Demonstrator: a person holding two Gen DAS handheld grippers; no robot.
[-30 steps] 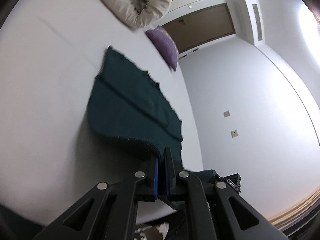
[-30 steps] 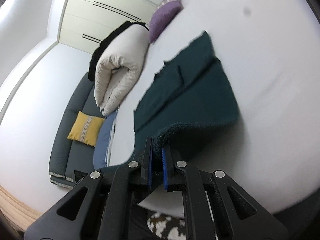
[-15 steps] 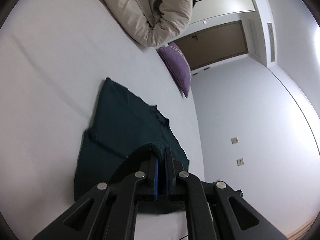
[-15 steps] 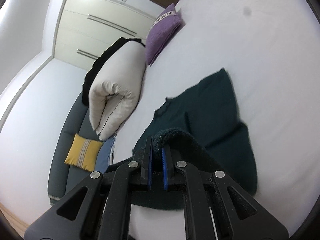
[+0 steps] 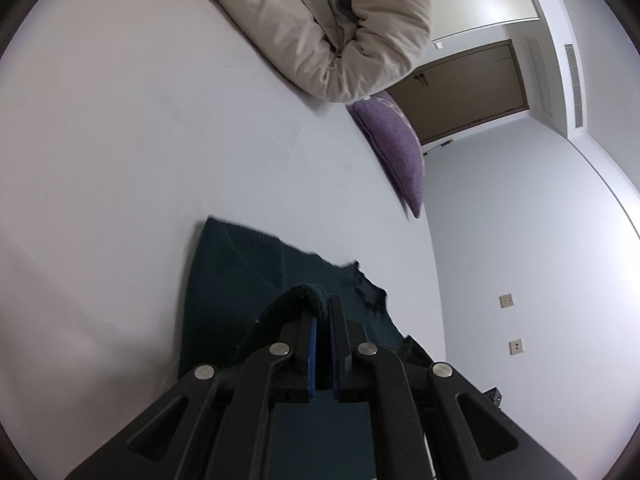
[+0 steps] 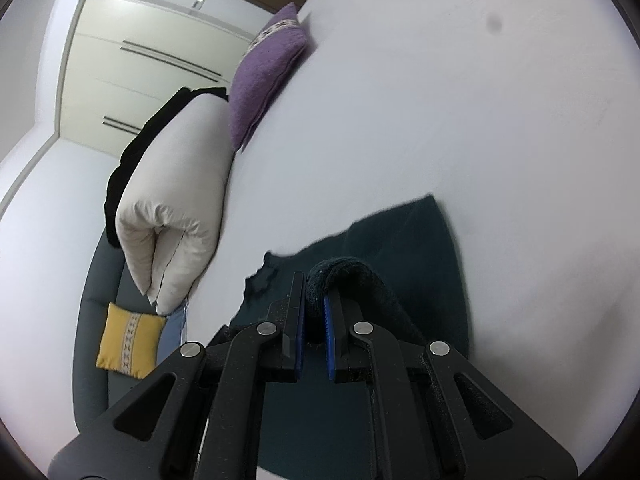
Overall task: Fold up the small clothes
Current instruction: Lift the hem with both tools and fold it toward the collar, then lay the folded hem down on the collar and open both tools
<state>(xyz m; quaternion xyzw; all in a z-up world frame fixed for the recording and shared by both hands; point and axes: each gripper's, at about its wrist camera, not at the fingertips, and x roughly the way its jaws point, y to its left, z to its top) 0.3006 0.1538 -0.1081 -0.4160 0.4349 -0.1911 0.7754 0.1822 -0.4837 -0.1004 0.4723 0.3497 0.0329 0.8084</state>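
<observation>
A dark teal knitted garment (image 5: 236, 276) lies flat on the white bed sheet (image 5: 120, 160). My left gripper (image 5: 322, 312) is shut on a hem of the garment, held above the flat part and folded over it. In the right wrist view the same garment (image 6: 412, 236) lies on the sheet (image 6: 480, 120). My right gripper (image 6: 316, 304) is shut on its other hem corner, which bulges between the blue pads. Both held corners are lifted over the lower part of the garment.
A rolled beige duvet (image 5: 320, 28) and a purple pillow (image 5: 394, 152) lie at the far end of the bed. The right wrist view shows the duvet (image 6: 176, 200), the pillow (image 6: 264, 76), a grey sofa (image 6: 94, 288) with a yellow cushion (image 6: 128, 340), and wardrobe doors (image 6: 132, 60).
Both grippers have carried the held hem forward over the garment, towards its far edge. The flat part showing ahead of the fingers has grown shorter.
</observation>
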